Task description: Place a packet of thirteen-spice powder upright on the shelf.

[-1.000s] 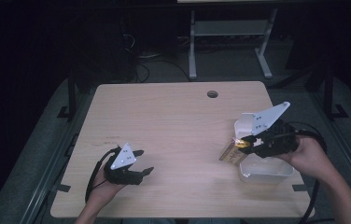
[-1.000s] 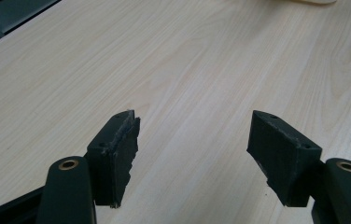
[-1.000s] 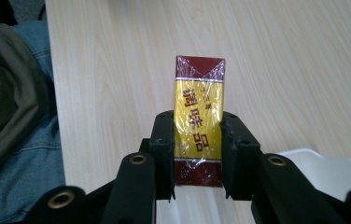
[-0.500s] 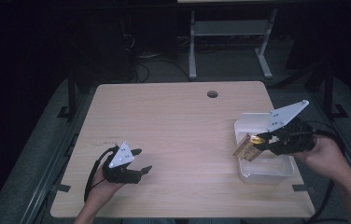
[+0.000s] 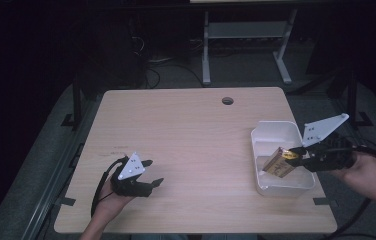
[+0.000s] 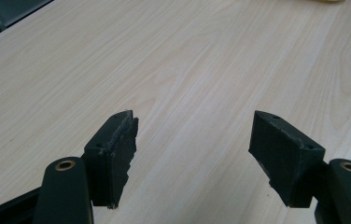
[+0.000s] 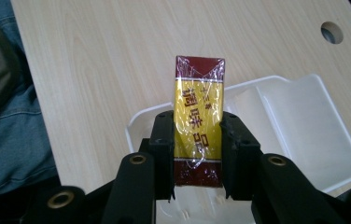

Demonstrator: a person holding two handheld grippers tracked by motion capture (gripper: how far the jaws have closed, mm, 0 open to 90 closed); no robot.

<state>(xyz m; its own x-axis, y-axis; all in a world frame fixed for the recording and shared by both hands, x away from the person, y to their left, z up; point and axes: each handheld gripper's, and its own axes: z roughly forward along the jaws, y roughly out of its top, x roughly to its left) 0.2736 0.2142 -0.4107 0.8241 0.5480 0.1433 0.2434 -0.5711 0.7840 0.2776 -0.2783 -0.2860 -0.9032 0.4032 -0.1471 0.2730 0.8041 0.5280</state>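
Right gripper (image 5: 296, 157) grasping the packet (image 7: 198, 119) over the white tub (image 5: 276, 136) at three o'clock; drop pending. Left gripper (image 5: 148, 172) idle, jaws apart.

packet (image 5: 279, 166) over tray (image 5: 275, 134), table's (image 5: 191, 135) right side, possibly touching

left gripper (image 5: 150, 173) agape, right gripper (image 5: 291, 156) clamped

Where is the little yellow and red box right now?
The yellow and red box is clamped in the right gripper, held over the white tray at the table's right side in the high view.
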